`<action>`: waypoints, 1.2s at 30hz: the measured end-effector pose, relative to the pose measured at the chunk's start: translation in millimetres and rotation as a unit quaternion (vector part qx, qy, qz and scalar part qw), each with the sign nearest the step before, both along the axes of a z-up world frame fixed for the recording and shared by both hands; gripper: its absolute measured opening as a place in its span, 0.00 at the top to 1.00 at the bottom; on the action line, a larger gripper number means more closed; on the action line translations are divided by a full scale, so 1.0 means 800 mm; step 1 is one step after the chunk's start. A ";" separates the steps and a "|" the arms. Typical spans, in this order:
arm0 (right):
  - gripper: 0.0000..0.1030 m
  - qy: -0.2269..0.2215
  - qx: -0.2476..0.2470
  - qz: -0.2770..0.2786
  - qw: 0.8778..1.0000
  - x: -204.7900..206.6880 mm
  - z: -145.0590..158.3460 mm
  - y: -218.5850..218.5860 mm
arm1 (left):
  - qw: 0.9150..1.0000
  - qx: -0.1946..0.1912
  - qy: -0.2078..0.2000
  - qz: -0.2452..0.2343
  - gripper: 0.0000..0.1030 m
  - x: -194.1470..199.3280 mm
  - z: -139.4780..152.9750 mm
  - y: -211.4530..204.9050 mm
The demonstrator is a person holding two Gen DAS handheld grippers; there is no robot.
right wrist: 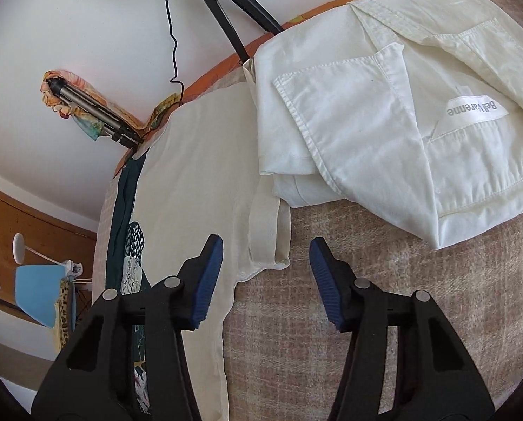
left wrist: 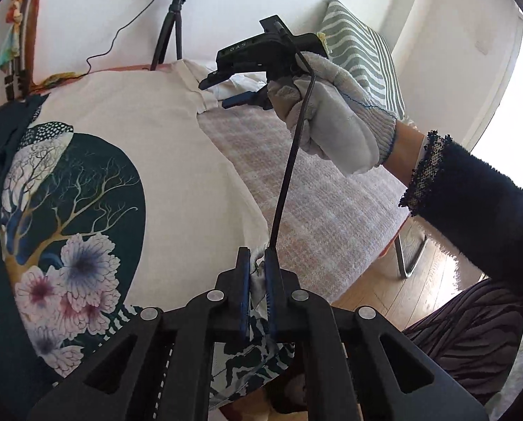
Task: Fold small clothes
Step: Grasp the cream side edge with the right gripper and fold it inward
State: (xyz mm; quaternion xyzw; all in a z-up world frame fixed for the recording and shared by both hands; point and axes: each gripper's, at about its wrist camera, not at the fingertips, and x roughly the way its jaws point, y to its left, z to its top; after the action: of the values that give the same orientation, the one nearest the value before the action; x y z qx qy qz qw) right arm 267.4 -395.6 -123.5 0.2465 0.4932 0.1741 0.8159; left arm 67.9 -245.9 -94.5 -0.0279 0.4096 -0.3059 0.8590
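Observation:
A cream garment with a dark teal floral print lies spread on the pinkish plaid cloth. My left gripper is shut on the garment's near edge. My right gripper, held by a gloved hand, is open above the garment's far corner. In the right wrist view the open gripper hovers over the garment's hemmed corner. A folded white shirt with a label lies just beyond it.
A ring light on a tripod stands behind the table. A striped cushion sits at the far right. The table edge and wooden floor are on the right. A folded tripod leans on the wall.

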 end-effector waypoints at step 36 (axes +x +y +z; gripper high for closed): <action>0.96 -0.067 -0.228 0.138 0.961 0.050 0.073 0.313 | 0.993 -0.056 0.007 0.105 0.94 -0.029 -0.008 0.144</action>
State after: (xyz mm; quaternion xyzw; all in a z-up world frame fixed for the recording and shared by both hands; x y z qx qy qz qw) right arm 307.5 -145.1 -65.5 -0.0289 0.4930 0.1841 0.8498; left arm 44.6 -131.0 -100.8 -0.1211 0.3923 -0.2368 0.8805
